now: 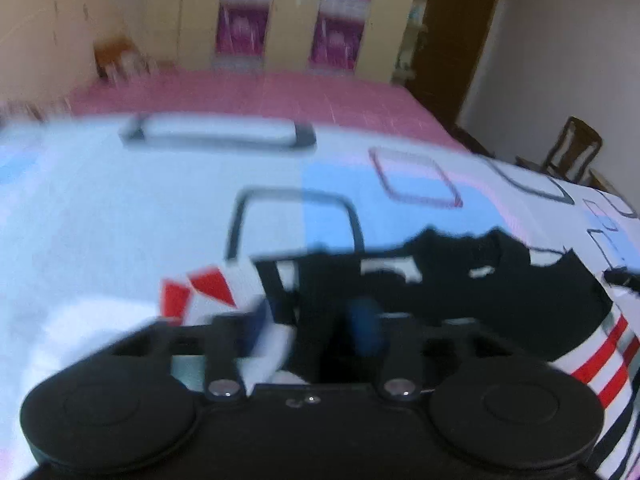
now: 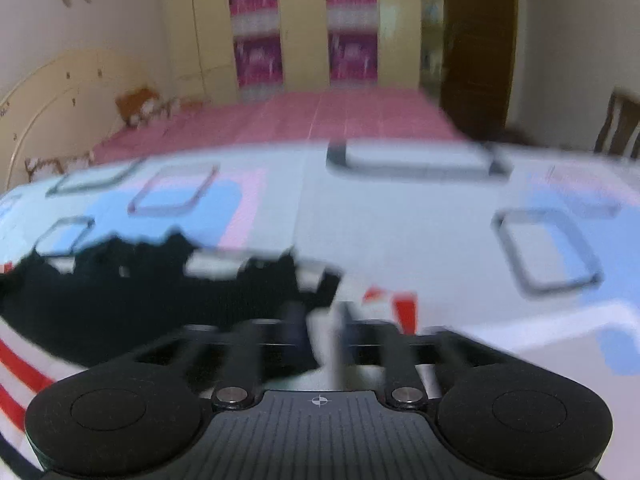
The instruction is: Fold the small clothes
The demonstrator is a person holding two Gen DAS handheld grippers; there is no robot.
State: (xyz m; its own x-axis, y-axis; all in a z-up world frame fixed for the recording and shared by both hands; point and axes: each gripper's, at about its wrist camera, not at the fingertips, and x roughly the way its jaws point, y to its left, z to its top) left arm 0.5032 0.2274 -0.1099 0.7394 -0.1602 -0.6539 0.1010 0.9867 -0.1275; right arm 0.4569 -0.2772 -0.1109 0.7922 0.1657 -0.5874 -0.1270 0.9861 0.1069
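A small garment [image 1: 460,280], black with white parts and red stripes, lies crumpled on the patterned bedsheet [image 1: 120,220]. In the blurred left wrist view my left gripper [image 1: 308,320] is low over the garment's left part. Its fingers stand wide apart, with black and white cloth in the gap and a red-and-white flap beside the left finger. In the right wrist view the garment [image 2: 120,300] spreads to the left. My right gripper [image 2: 322,332] sits at its right edge, fingers apart, with white cloth showing between them. Whether either pad touches the cloth is blurred.
The white, blue and pink sheet [image 2: 400,232] covers the near part of the bed. A bare pink mattress [image 2: 320,120] runs on behind it. A wardrobe [image 1: 288,12] stands at the far wall, and a wooden chair [image 1: 572,148] stands right of the bed.
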